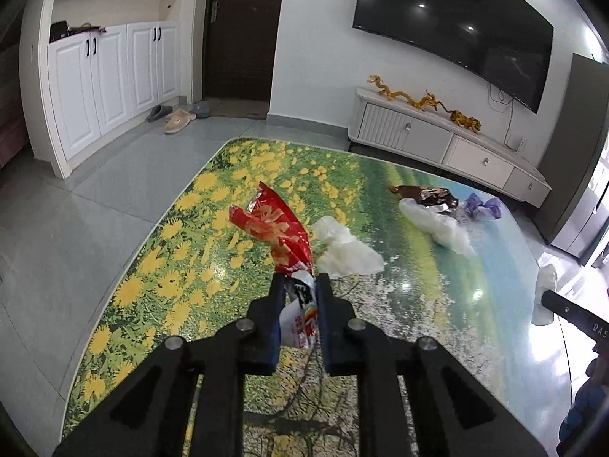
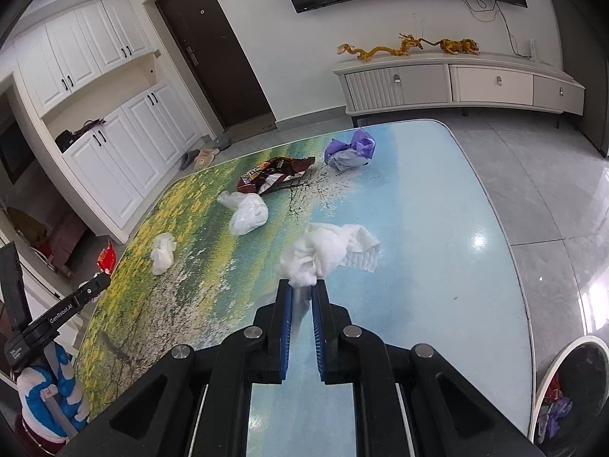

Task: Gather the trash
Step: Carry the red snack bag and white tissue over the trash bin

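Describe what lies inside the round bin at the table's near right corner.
In the right wrist view, the bin holds purple crumpled trash and a red scrap. The table edge and the frame's border hide the rest, including the bottom.

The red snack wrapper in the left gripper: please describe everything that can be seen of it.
The red snack wrapper is a crumpled bag of shiny foil-like film, red with yellow-orange print and a silver inner edge at its far tip. Its near end is white with red and black print, and the left gripper is shut on this end, both blue pads touching it. The bag sticks forward and up from the jaws, above the flower-printed table. A crumpled white tissue lies just beside it.
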{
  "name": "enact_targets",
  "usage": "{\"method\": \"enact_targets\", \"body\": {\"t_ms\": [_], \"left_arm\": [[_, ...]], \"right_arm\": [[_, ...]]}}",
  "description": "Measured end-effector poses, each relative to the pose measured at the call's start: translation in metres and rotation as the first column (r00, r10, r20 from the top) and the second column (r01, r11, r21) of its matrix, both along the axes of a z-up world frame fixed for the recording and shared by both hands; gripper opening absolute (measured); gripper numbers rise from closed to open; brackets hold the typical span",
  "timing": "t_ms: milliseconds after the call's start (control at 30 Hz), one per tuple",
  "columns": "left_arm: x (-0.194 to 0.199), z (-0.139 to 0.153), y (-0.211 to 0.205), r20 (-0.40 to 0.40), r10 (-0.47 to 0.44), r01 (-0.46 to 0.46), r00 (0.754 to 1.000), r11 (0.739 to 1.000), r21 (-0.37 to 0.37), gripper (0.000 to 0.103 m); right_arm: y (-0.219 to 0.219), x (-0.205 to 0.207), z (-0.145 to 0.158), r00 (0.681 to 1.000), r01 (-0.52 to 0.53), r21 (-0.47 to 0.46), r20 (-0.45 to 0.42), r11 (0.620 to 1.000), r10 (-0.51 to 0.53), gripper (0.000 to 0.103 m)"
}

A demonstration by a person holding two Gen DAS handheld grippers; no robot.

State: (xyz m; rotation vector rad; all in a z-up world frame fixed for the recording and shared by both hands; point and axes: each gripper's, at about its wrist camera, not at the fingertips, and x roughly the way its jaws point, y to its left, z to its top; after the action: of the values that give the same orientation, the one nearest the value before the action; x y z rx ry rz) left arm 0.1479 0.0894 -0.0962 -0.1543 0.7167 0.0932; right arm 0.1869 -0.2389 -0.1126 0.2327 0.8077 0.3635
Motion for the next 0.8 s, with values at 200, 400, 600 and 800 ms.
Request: {"method": "enact_targets", "body": {"t_ms": [200,400,600,800], "left_arm": [[-0.036,0.037,-0.039,0.09,-0.067,0.059,0.994,0.994,0.093,0.015],[-0.063,0.064,-0.069,0.148,-0.13,0.113,0.98,0.986,0.12,0.015],[-0.089,0.08,-0.088,0.192,-0.185,0.16,0.964,0.977,0.139,0.015],[-0.105,0.089,-0.105,0.214,-0.229,0.197,0.95,0.967,0.163,0.015]], "right_arm": [[0.003,-0.041,0.028,0.998,-0.012,-0.03,0.058,0.999,0.013,0.011],[-0.001,-0.076,0.055,0.993,0.014,-0.063,0.118,0.998,-0.007,0.011],[-0.005,-0.104,0.072,0.988,0.038,-0.079,0.152,0.996,-0.026,0.011],[-0.015,-0.123,0.083,0.983,0.061,-0.077,0.177,0.995,-0.047,0.011]]}}
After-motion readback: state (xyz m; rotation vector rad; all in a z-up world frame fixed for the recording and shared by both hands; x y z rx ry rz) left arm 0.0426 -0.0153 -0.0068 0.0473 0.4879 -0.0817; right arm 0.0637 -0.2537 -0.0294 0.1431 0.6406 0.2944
